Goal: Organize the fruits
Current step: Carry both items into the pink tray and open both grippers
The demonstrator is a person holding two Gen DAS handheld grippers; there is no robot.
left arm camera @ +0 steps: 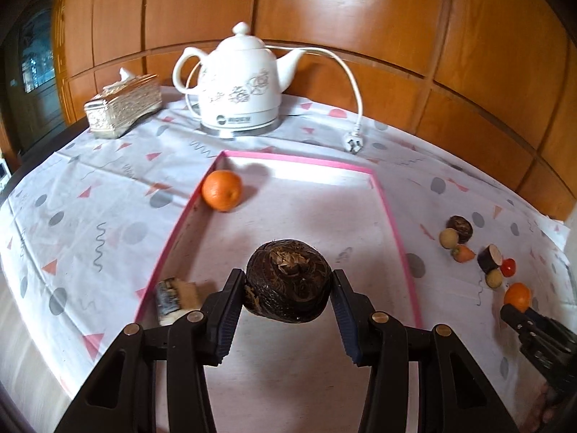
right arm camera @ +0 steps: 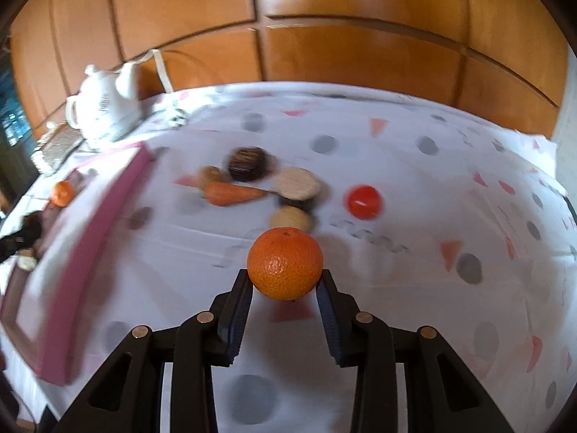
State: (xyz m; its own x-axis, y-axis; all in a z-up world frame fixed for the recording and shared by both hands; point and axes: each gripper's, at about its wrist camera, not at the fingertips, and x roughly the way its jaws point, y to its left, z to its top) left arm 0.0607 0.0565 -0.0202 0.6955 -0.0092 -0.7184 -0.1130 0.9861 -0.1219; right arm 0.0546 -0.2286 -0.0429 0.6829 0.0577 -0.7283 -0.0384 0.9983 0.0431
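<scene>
Gripping a dark, hairy taro root (left arm camera: 287, 280) over the pink-rimmed tray (left arm camera: 393, 231), the left gripper (left arm camera: 288, 288) holds firm (the right gripper (right arm camera: 285, 283) pinches an orange (right arm camera: 285, 262)).

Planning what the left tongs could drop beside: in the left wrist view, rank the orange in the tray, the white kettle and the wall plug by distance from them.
1. Orange, tray's far left corner.
2. Plug, on the cloth beyond the tray, right.
3. Kettle, by the wall.
</scene>
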